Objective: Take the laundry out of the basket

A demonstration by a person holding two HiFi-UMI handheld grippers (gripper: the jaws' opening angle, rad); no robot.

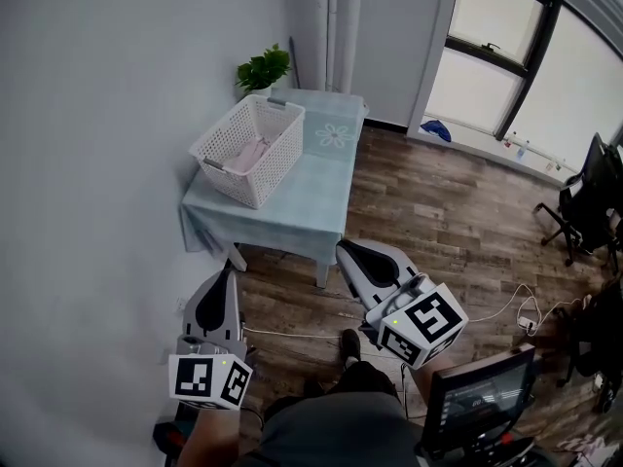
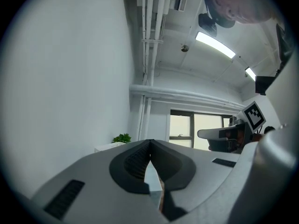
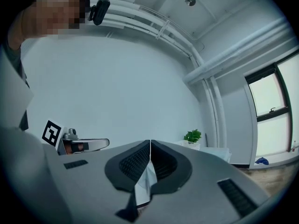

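Jaws are pressed together with nothing between them on my left gripper point(image 1: 230, 272) and right gripper point(image 1: 346, 251), both well apart from the white basket point(image 1: 265, 178) on the table point(image 1: 311, 197), pink laundry point(image 1: 249, 154) lying inside.

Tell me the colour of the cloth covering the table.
Pale blue tablecloth, white flower print; head view.

Laundry point(image 1: 249, 154): pink, mostly hidden behind basket point(image 1: 268, 168) wall; garment type cannot be told.
Blue item point(image 1: 437, 130) by window: too small to identify.
Chair point(image 1: 584, 202): cut off at right edge.
Monitor point(image 1: 479, 397): lower part cut off at bottom edge.
Table legs point(image 1: 321, 272): mostly hidden under cloth point(image 1: 302, 202).
Plant point(image 1: 263, 68): in head view, pot hidden behind basket.
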